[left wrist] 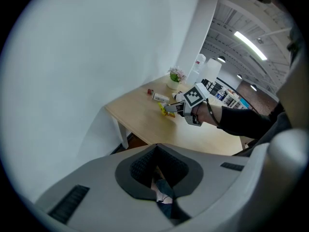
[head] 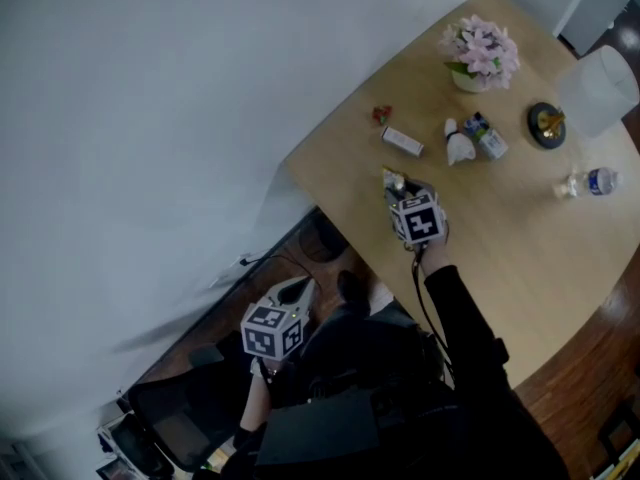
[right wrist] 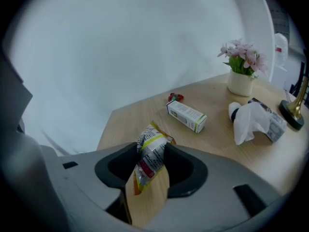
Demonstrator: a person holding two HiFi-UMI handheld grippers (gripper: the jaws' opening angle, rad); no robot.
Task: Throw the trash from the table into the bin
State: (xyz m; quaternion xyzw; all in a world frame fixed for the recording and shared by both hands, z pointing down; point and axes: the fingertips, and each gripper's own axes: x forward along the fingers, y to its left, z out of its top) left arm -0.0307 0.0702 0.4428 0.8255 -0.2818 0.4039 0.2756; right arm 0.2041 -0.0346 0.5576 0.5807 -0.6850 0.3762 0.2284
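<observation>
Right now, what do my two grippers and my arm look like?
Both the left gripper and right gripper are pale grey plastic with dark jaw pads, each carrying a white cube of black square markers. A thin black cable runs back along the black sleeve.

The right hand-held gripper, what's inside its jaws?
A crinkly yellow-and-silver snack wrapper is held upright between the jaws of the right hand-held gripper. The wooden table shows through the gap below. One jaw covers part of the wrapper's lower edge.
</observation>
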